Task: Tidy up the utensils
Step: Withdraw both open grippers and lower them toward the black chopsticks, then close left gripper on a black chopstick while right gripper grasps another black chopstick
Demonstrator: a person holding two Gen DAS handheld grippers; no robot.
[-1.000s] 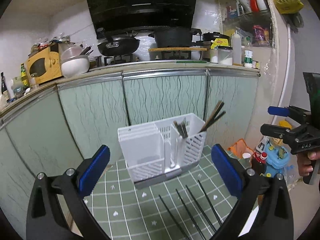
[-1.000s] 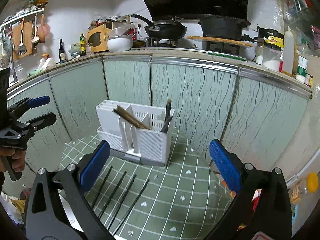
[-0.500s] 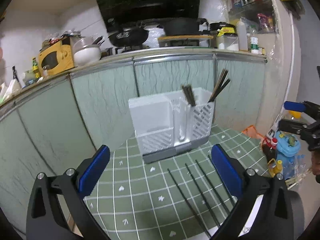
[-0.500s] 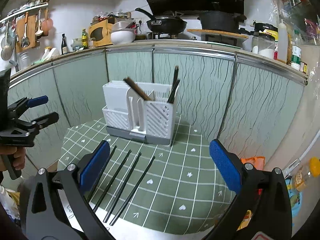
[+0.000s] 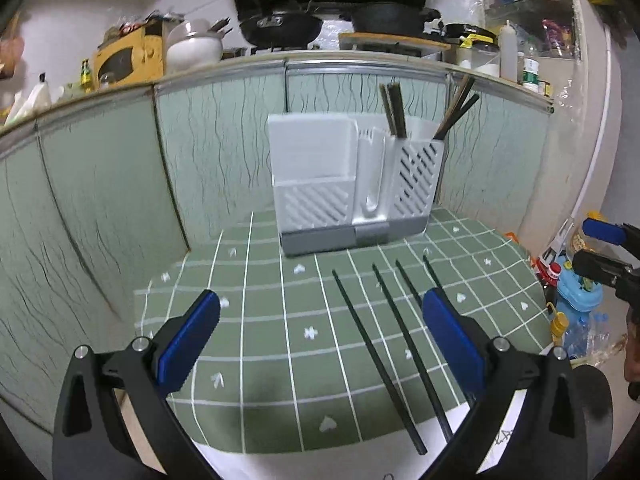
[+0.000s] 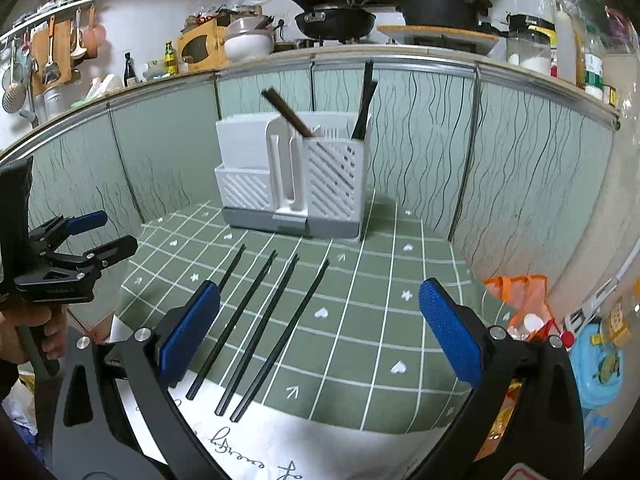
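Observation:
A white slotted utensil holder (image 5: 352, 184) (image 6: 296, 176) stands upright at the back of a green checked mat (image 5: 260, 340) (image 6: 380, 280). Brown chopsticks (image 5: 394, 114) (image 6: 288, 114) and dark ones (image 5: 456, 112) (image 6: 366, 100) stick out of its compartments. Several black chopsticks (image 5: 376, 348) (image 6: 260, 312) lie side by side on the mat in front of it. My left gripper (image 5: 320, 300) hovers open over the mat's near left part, holding nothing. The right gripper (image 6: 320, 292) is open above the loose chopsticks' near ends, also with nothing in it. Each gripper shows at the edge of the other's view (image 5: 604, 248) (image 6: 80, 248).
Green patterned cabinet doors (image 6: 440, 140) close in behind and beside the table. The counter above carries pans (image 6: 336, 20), a white bowl (image 5: 194, 48) and bottles. An orange bag (image 6: 516, 292) and blue toys (image 5: 576, 292) sit low on the right. A white printed cloth (image 6: 280, 448) covers the table's near edge.
Both cameras have pulled back and tilted down, so the holder looks farther off and the loose chopsticks show at full length. Both grippers have stayed open.

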